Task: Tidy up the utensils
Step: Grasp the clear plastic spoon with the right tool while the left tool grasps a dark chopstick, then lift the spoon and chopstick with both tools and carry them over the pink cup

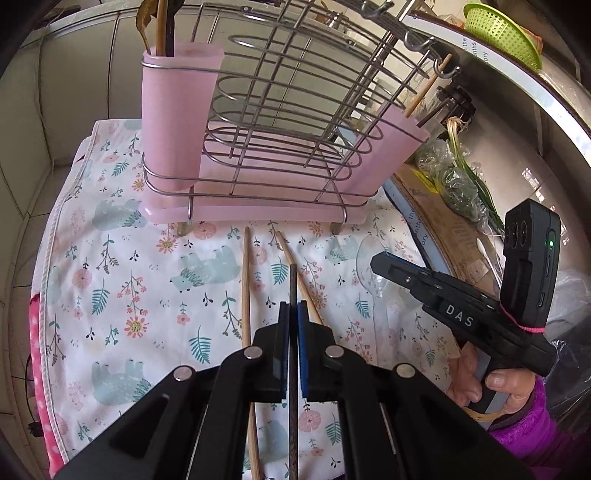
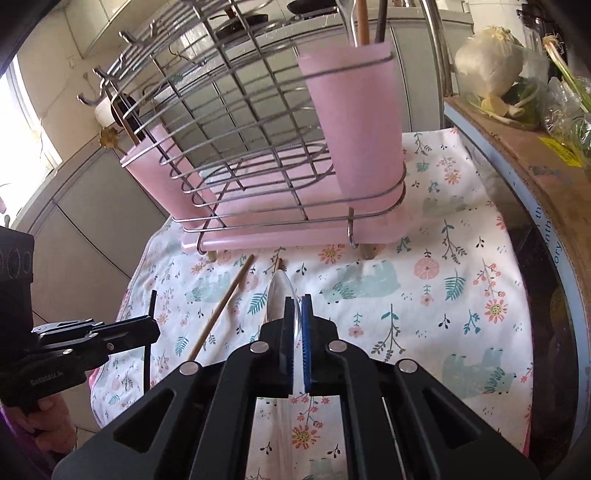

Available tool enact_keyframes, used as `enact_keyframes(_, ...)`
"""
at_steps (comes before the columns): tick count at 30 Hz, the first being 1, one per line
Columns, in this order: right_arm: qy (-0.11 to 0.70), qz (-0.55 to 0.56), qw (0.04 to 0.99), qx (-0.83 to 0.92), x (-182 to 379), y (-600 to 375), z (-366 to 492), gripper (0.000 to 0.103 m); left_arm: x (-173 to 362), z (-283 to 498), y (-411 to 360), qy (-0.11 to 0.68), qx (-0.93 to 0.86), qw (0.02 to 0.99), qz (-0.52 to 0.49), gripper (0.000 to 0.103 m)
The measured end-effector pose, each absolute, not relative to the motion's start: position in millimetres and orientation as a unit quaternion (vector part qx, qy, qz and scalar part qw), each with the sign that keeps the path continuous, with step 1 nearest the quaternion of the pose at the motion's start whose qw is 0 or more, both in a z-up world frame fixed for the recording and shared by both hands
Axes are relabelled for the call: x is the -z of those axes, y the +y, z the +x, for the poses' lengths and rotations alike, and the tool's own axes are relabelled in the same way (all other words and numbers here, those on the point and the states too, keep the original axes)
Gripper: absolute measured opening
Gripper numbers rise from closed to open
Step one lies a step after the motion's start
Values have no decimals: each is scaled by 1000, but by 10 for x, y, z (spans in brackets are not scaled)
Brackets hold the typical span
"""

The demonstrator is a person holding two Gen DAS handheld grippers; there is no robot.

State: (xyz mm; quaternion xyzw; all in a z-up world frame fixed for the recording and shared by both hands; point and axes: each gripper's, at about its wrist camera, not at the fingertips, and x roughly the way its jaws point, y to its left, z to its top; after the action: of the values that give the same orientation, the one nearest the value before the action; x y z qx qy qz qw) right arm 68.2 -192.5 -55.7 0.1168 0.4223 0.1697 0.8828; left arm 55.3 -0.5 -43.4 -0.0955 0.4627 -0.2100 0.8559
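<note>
My left gripper (image 1: 293, 306) is shut on a dark chopstick (image 1: 293, 284), held above the floral cloth (image 1: 129, 295). Two wooden chopsticks (image 1: 245, 288) lie on the cloth under it, pointing at the wire rack (image 1: 280, 110). The rack carries a pink cup (image 1: 177, 118) on its left end and another pink cup (image 1: 388, 147) on its right end, each with utensils inside. My right gripper (image 2: 297, 302) is shut on a clear plastic spoon (image 2: 279, 295), bowl pointing at the rack. The right wrist view also shows the left gripper (image 2: 155, 326) with its dark chopstick (image 2: 152, 306).
A cardboard box (image 1: 443, 214) with bagged greens (image 1: 454, 173) borders the cloth on the right. A green colander (image 1: 498, 33) sits on a shelf behind. A hand in a purple sleeve (image 1: 495, 384) holds the right gripper. Tiled wall lies to the left.
</note>
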Motion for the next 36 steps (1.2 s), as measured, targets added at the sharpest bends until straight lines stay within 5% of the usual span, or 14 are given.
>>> enact_keyframes(15,312,166,923,-153,122,-2396,313,4,69,379,97,395,211,883,-138,4)
enact_keyframes(36,266,203,931,-147,60,-2548,51,4,-124,218,237,345,205,904,-149,4)
